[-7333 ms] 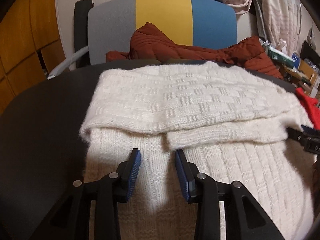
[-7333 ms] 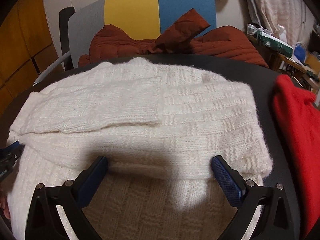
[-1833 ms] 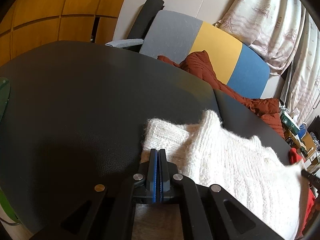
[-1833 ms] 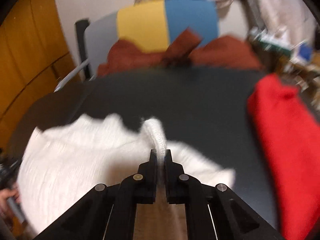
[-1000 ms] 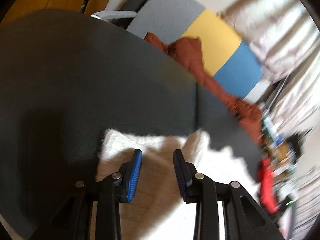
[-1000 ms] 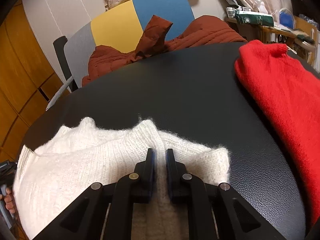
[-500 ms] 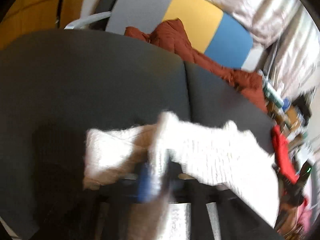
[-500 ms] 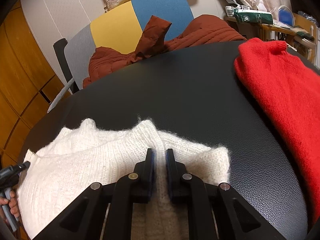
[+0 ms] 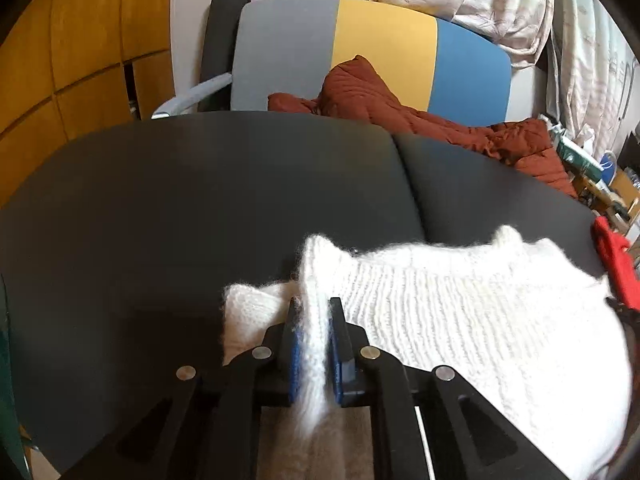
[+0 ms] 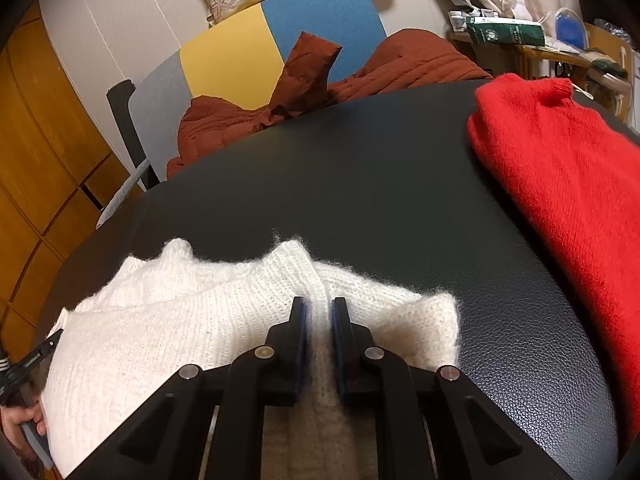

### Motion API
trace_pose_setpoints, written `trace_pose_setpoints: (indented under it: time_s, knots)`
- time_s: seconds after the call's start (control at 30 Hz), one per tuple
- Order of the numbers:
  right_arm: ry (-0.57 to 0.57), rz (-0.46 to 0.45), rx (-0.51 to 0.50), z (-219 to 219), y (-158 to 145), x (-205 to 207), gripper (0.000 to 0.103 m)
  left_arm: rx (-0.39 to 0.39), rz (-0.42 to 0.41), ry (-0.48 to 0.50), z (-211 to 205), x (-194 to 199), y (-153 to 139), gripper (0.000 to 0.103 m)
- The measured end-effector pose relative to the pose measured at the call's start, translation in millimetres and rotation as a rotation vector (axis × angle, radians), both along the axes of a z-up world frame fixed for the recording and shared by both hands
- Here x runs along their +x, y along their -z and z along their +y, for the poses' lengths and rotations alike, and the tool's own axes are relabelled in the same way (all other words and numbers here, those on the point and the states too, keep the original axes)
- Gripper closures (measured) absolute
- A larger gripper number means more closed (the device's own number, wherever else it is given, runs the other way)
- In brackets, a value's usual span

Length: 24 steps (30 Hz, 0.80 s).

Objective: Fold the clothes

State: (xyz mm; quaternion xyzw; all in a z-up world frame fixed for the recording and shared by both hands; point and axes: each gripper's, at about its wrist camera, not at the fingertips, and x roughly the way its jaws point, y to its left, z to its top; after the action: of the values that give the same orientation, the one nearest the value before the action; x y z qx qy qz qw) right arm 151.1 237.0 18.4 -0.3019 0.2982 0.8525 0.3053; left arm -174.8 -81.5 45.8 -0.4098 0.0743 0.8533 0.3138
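A cream knit sweater [image 9: 460, 320] lies bunched at the near edge of the black table [image 9: 200, 208]. My left gripper [image 9: 313, 308] is shut on a raised ridge of its left end. In the right wrist view the same cream sweater [image 10: 168, 332] spreads to the left, and my right gripper [image 10: 318, 308] is shut on a fold of knit at its right end. Both pinched folds stand up between the blue pads. The other gripper's black tip and a hand [image 10: 22, 420] show at the far left of the right wrist view.
A red sweater [image 10: 568, 184] lies on the table's right side. Behind the table stands a grey, yellow and blue chair [image 9: 360, 52] with a rust-brown quilted garment [image 9: 400, 108] draped on it. Wooden cabinets [image 9: 60, 60] are at left, cluttered shelves [image 10: 520, 32] at right.
The sweater, earlier spread flat and wide, is now gathered at the near table edge. One second ago the left gripper stood open over the knit; it has since shut on a fold.
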Motion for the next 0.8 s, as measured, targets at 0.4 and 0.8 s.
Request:
trace_pose_setpoints:
  time_s: [0.4,0.8]
  knots:
    - [0.038,0.008,0.029,-25,-49,4,0.062,0.146,0.096,0.233,5,109,-40,0.082]
    - [-0.462,-0.240,0.108,-111,-31,-112,0.059,-0.185,0.149,0.372,98,100,-2,0.070]
